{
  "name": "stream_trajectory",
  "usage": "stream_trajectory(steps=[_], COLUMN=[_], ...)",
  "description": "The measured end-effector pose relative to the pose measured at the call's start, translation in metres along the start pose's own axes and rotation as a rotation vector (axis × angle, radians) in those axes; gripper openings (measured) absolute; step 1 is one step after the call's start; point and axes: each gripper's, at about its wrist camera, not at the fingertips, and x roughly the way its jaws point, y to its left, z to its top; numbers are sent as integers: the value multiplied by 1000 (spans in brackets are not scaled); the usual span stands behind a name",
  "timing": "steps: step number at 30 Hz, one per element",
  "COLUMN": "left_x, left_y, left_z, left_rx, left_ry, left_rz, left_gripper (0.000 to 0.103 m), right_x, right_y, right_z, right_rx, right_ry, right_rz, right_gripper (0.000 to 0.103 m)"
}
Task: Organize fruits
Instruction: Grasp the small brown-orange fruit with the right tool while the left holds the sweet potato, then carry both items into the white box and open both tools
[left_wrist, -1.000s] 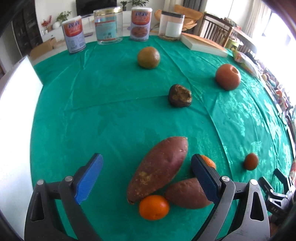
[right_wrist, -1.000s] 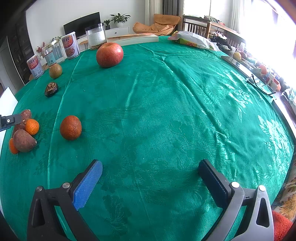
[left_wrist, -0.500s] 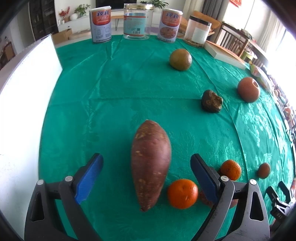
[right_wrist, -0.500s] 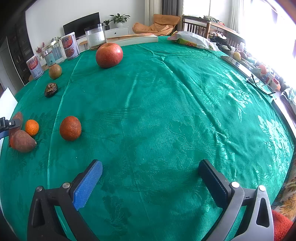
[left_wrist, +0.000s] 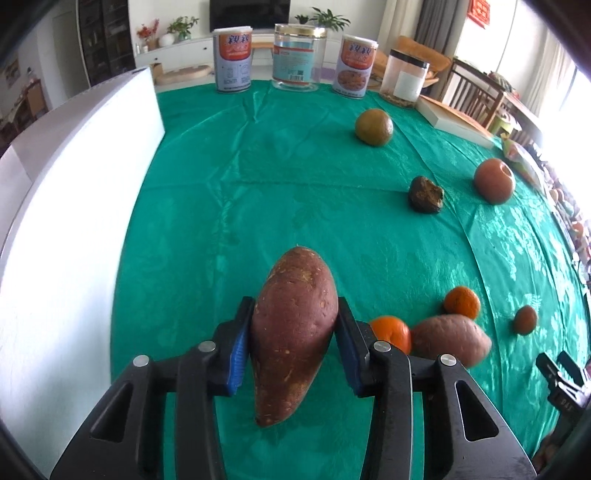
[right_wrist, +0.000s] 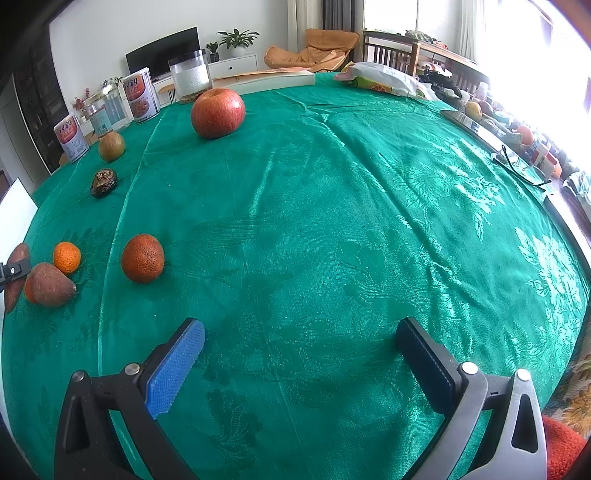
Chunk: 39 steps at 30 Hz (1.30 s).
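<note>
My left gripper (left_wrist: 293, 308) is closing its jaws on a large reddish sweet potato (left_wrist: 291, 354); both pads touch its sides, and it points away from me. To its right lie a smaller sweet potato (left_wrist: 448, 338), two tangerines (left_wrist: 391, 332) (left_wrist: 461, 302) and a darker orange (right_wrist: 142, 258). Further back sit a red apple (right_wrist: 218, 112), a dark shrivelled fruit (left_wrist: 425, 194) and a greenish-brown round fruit (left_wrist: 373, 127). My right gripper (right_wrist: 299, 343) hangs open over the bare green tablecloth (right_wrist: 332, 221), nothing between its fingers.
A white box wall (left_wrist: 74, 206) runs along the left side of the table. Tins (left_wrist: 232, 59) and clear jars (left_wrist: 299, 55) stand at the far edge, with a book (right_wrist: 266, 79) and a snack bag (right_wrist: 380, 79). Glasses (right_wrist: 517, 166) lie near the right edge.
The left gripper swung round to line up with the large sweet potato and its jaws came in from wide apart onto its sides. The right gripper has not moved.
</note>
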Motion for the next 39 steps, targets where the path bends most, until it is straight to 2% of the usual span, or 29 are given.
stream_trajectory(steps=[6,11,14,18,20,22,25,28,30,32,34,35,37,39], left_x=[-24,-21,-25,-27,-28,-29,-29,-29,-29,-28,-28,-29,-31,-34], left_y=[-1,0,3,8,11,12,10,11,12,12,11,11,8,9], left_z=[-47,-65,-68,-71,-73,-73,-73,-72,-70,-69,-68,-68,-67,-69], left_rx=[23,61,71,75,77,79,85,81,74,73,76,75,78,61], left_ry=[14,6,-17,-23,-24,-24,-22,-27,-27,-25,-27,-32,-36,-45], left_rz=[1,23,33,25,19,9,0,-6,-10,-10,-20,-33,-6,-24], left_gripper=[43,45,60,63,63,63,63,63,63,62,55,40,41,41], right_x=[0,-1,-3,-13,-21,-17,-8,7,15,22,23,23,18,10], right_y=[0,-2,-3,0,5,15,37,57,69,82,90,91,87,77], right_z=[0,0,0,1,4,12,24,37,43,44,43,42,41,37], right_rx=[-1,9,21,17,-10,-61,-174,-250,-291,-338,-390,-394,-361,-319], right_ry=[0,-4,-9,-52,-83,-65,-43,-14,3,22,16,26,31,28], right_rz=[-3,14,38,121,213,298,330,351,369,375,343,345,369,387], right_gripper=[103,103,103,103,103,102,90,84,68,64,49,30,30,30])
